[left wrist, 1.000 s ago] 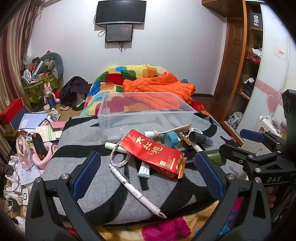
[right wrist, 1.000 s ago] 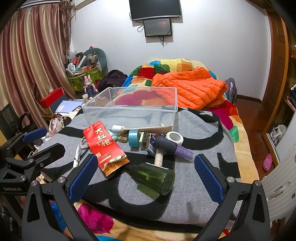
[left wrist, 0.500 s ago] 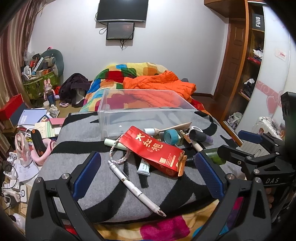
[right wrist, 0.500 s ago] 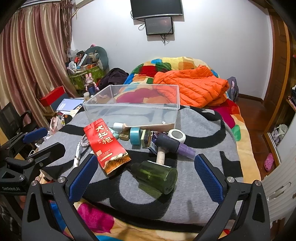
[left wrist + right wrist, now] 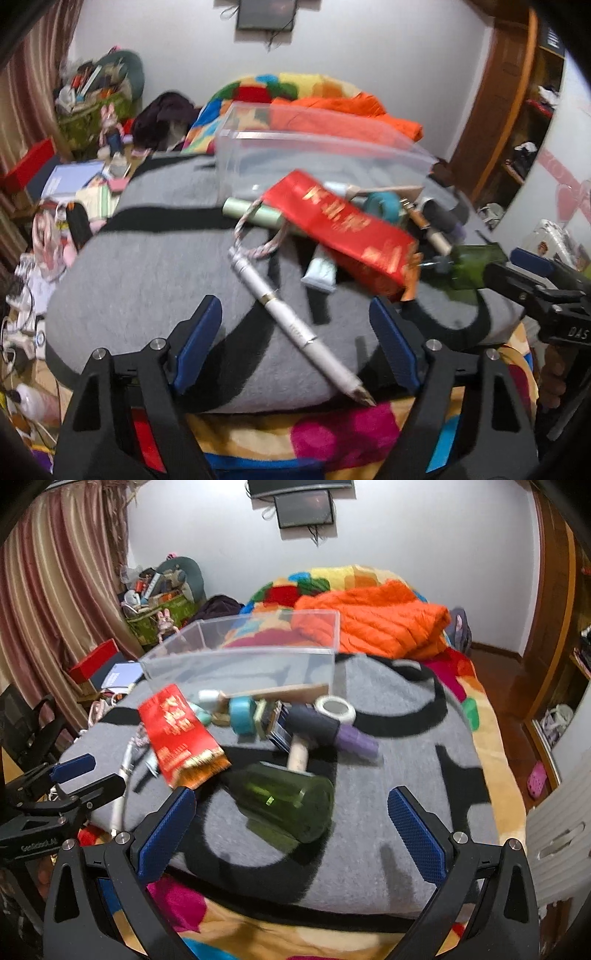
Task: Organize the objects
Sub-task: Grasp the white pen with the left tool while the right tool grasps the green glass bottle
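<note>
A clear plastic box (image 5: 314,162) (image 5: 243,657) stands empty on a grey blanket. In front of it lies a pile: a red packet (image 5: 343,229) (image 5: 177,734), a white pen (image 5: 291,317), a green bottle (image 5: 284,801) (image 5: 469,266), blue tape (image 5: 242,716), white tape (image 5: 334,707), a dark and purple cylinder (image 5: 328,729). My left gripper (image 5: 295,350) is open, its fingers either side of the pen. My right gripper (image 5: 291,838) is open, just short of the green bottle. Each gripper shows at the edge of the other's view.
A folded orange quilt (image 5: 380,624) lies behind the box on a patchwork bedspread. Floor clutter, a red box (image 5: 94,661) and curtains are at the left. A wooden wardrobe (image 5: 509,110) stands at the right. The blanket's front edge is close below both grippers.
Both grippers have moved forward and down toward the pile. The pen now lies between the left fingers and the green bottle is nearer the right fingers. Nothing on the blanket has moved.
</note>
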A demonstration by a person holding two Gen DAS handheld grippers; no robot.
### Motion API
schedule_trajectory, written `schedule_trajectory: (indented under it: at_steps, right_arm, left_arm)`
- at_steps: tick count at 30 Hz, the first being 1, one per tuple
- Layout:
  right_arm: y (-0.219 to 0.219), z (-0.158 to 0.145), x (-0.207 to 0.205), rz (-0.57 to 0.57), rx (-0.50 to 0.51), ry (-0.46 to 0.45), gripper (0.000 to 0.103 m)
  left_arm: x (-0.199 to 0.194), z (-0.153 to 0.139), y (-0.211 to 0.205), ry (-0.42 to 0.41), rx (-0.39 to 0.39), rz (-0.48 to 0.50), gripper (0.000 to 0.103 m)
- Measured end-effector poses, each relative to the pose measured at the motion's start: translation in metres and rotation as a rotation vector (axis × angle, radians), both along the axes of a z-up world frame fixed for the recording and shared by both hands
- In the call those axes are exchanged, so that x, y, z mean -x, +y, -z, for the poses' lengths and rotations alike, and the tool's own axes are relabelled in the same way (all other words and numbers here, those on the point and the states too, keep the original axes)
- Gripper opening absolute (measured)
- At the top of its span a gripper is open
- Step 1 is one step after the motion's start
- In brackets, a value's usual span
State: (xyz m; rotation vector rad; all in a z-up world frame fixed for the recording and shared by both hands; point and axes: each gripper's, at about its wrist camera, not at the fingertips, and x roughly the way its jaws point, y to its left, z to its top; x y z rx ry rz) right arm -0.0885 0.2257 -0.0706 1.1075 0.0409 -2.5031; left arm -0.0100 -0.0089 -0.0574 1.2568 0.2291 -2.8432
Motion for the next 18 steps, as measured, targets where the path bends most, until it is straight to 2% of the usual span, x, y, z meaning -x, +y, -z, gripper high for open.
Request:
schedule_trajectory:
  at_steps: [4,6,9,11,13,14,16,18]
  right_arm:
    - [-0.001,0.006,0.01,0.007,0.021,-0.029,0.097]
    - [-0.005,0.008,0.015,0.007,0.022,-0.03,0.095]
    - [-0.012,0.012,0.021,-0.003,0.026,-0.044,0.091]
    - [-0.015,0.017,0.025,-0.008,0.031,-0.06,0.085]
    - [-0.017,0.021,0.026,-0.005,0.023,-0.073,0.072]
    - [-0.016,0.022,0.026,-0.006,0.034,-0.077,0.071]
    - [-0.012,0.021,0.025,0.001,0.063,-0.082,0.063]
    - [-0.009,0.02,0.025,0.009,0.069,-0.078,0.06]
  left_arm:
    - [0.011,0.014,-0.01,-0.032,-0.01,-0.061,0.074]
    - [0.013,0.015,-0.012,-0.021,0.007,-0.079,0.07]
    - [0.015,0.017,-0.013,-0.018,0.044,-0.088,0.058]
    - [0.013,0.018,-0.013,-0.008,0.085,-0.076,0.048]
    - [0.011,0.018,-0.016,-0.002,0.099,-0.06,0.04]
    - [0.009,0.018,-0.019,-0.001,0.108,-0.054,0.034]
    - [0.008,0.017,-0.024,-0.002,0.119,-0.046,0.029]
    - [0.007,0.017,-0.031,-0.005,0.126,-0.042,0.021]
